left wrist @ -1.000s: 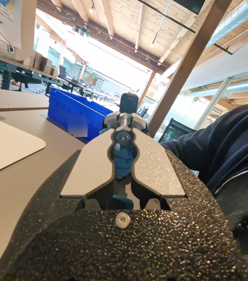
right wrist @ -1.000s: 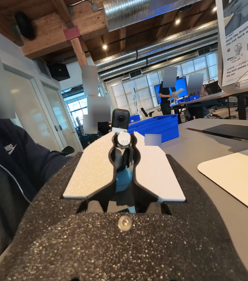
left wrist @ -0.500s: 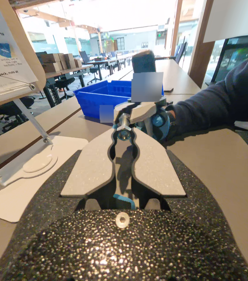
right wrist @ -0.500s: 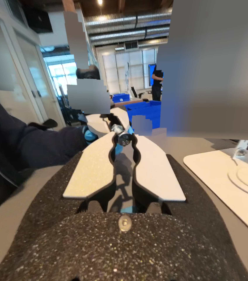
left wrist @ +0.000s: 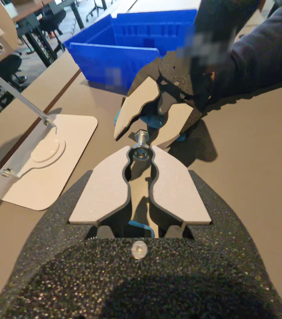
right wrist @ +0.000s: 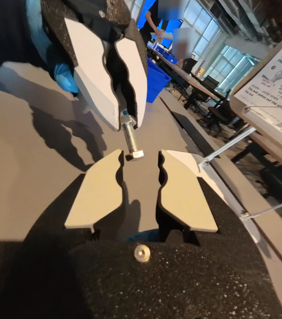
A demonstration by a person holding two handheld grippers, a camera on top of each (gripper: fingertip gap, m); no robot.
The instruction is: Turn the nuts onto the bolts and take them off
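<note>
In the left wrist view, the left gripper has its jaws closed on the silver hexagonal steel nut, threaded on the zinc-plated threaded steel bolt, which is held above the grey surface in front of the blue plastic bin on the far side. In the right wrist view, the right gripper has its jaws spread wide around the bolt's hexagonal head without touching it. This looks like a regrasp between turns; the next move calls for closing squarely on the head and twisting.
</note>
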